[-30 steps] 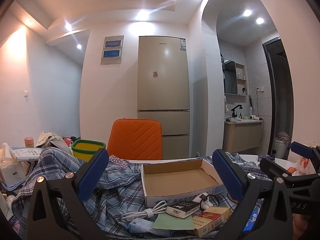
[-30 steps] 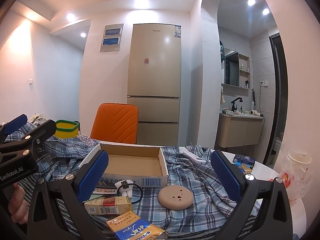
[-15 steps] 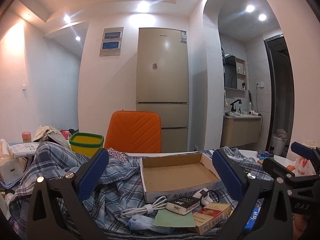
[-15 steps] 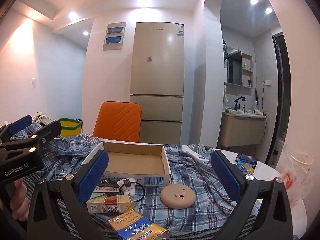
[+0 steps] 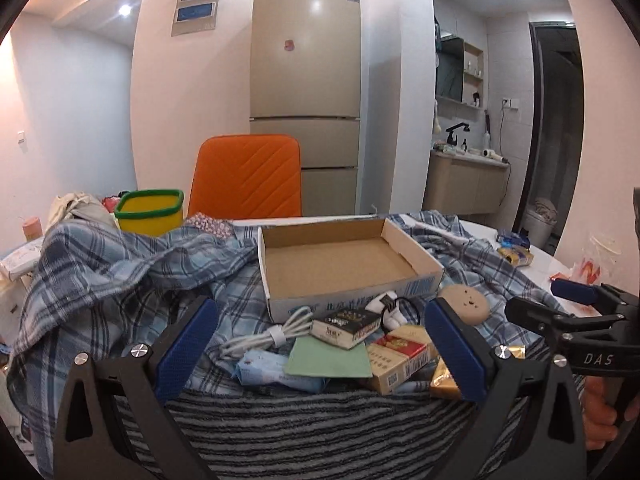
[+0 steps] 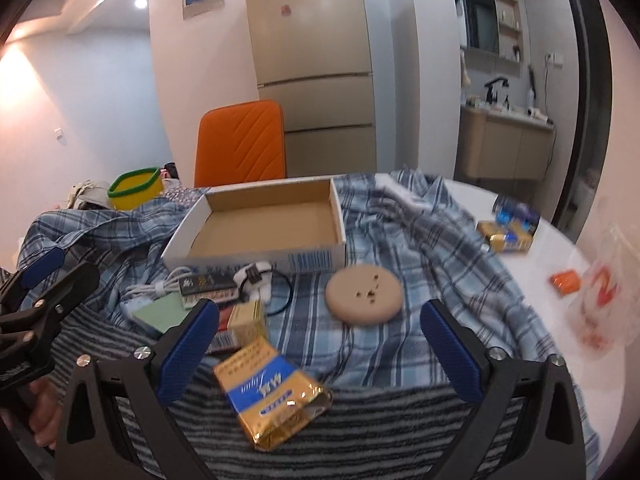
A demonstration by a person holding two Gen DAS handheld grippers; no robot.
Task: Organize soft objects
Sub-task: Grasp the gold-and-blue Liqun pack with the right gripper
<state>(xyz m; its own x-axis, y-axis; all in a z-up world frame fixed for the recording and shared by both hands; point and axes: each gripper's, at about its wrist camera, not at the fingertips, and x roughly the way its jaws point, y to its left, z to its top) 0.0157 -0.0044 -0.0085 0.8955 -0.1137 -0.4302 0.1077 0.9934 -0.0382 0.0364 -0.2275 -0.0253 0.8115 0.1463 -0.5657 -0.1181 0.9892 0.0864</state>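
Note:
A blue plaid shirt (image 5: 104, 276) (image 6: 432, 240) lies crumpled over the round table, and a grey striped towel (image 5: 312, 428) (image 6: 360, 432) lies along the near edge. On the cloth sits an empty cardboard box (image 5: 340, 260) (image 6: 264, 228). In front of it lie a white cable (image 5: 264, 336), cigarette packs (image 5: 400, 356), a tissue pack (image 5: 272, 372), a green pad (image 5: 328, 360), a gold pack (image 6: 272, 392) and a beige disc (image 6: 364, 292). My left gripper (image 5: 320, 356) is open above the small items. My right gripper (image 6: 316, 352) is open over the gold pack.
An orange chair (image 5: 248, 176) stands behind the table, before a fridge (image 5: 304, 80). A yellow bin (image 5: 148, 212) sits at the back left. Small packs (image 6: 508, 232) and a plastic cup (image 6: 600, 288) rest on the bare white tabletop (image 6: 540, 272) at right.
Both grippers have tilted downward and moved nearer the table, so the items and striped towel fill more of each view. Both stay open.

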